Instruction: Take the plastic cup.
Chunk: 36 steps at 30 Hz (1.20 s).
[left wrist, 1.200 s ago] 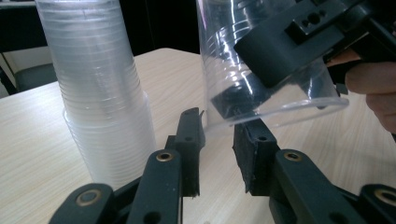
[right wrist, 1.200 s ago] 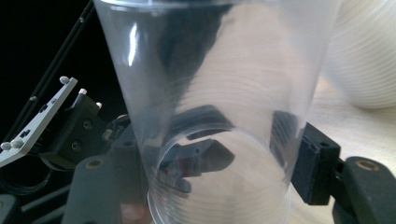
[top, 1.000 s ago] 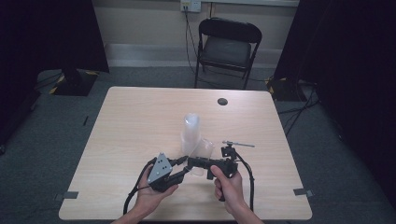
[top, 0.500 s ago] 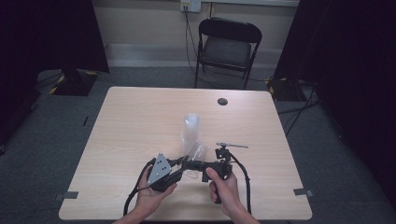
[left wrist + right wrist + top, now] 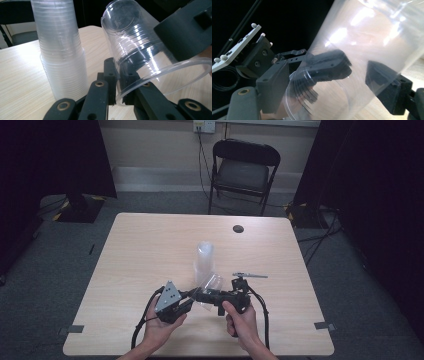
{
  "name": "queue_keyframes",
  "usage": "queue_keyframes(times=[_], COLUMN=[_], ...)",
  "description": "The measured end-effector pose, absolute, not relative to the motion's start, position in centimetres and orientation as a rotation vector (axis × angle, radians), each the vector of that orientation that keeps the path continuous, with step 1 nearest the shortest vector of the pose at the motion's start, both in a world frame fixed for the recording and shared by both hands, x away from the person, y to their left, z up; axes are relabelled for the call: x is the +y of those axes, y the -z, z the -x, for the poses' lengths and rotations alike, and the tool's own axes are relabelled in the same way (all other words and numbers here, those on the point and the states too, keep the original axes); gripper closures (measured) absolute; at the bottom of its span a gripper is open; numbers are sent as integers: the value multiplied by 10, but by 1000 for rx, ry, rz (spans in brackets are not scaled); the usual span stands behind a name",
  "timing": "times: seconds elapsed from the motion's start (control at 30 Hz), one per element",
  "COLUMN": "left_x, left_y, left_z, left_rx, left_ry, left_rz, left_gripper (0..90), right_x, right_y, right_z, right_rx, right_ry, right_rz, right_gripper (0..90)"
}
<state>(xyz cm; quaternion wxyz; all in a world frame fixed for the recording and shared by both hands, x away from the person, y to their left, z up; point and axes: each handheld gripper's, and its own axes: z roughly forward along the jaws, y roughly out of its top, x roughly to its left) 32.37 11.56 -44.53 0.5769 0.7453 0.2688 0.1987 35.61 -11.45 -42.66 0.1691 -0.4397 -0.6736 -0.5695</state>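
Note:
A clear plastic cup (image 5: 140, 50) hangs tilted above the table, its bottom pointing away and its mouth toward me. My left gripper (image 5: 116, 86) has just been closing and is shut on the cup's rim (image 5: 130, 91). My right gripper (image 5: 330, 87) faces it from the right. Its jaws have just been opening and now stand apart with the cup (image 5: 367, 50) between them, off its wall. In the high view the left gripper (image 5: 191, 296) and right gripper (image 5: 201, 296) meet at the cup (image 5: 211, 282). A tall stack of clear cups (image 5: 60, 50) stands upside down just behind it.
The stack (image 5: 204, 256) stands mid-table on the wooden table (image 5: 140, 250). A small black disc (image 5: 238, 228) lies near the far edge. A black folding chair (image 5: 245, 170) stands beyond the table. Cables trail from both grippers toward the near edge.
Both hands stay at the same spot near the front of the table. The cup remains between the two grippers beside the stack.

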Motion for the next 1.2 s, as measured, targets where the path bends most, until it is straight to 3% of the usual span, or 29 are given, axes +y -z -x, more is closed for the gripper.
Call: queue_keyframes(times=[0.6, 0.8, 0.97, 1.2], left_x=[139, 147, 149, 149], left_y=[442, 438, 435, 434], left_z=[-334, -334, -333, -328], left_rx=[733, 769, 774, 743], left_ry=[-396, -311, -271, -274], left_rz=[-1742, -1763, -1791, -1848], left_gripper=[876, 874, 876, 877], right_x=[-133, -140, -142, -143], right_y=[423, 419, 416, 411], right_z=[-357, -357, -356, -352], right_rx=[-2028, -2114, -2331, -2512], right_ry=[1652, 1690, 1671, 1672], right_rz=[1232, 1217, 1231, 1168], right_gripper=[235, 255, 179, 181])
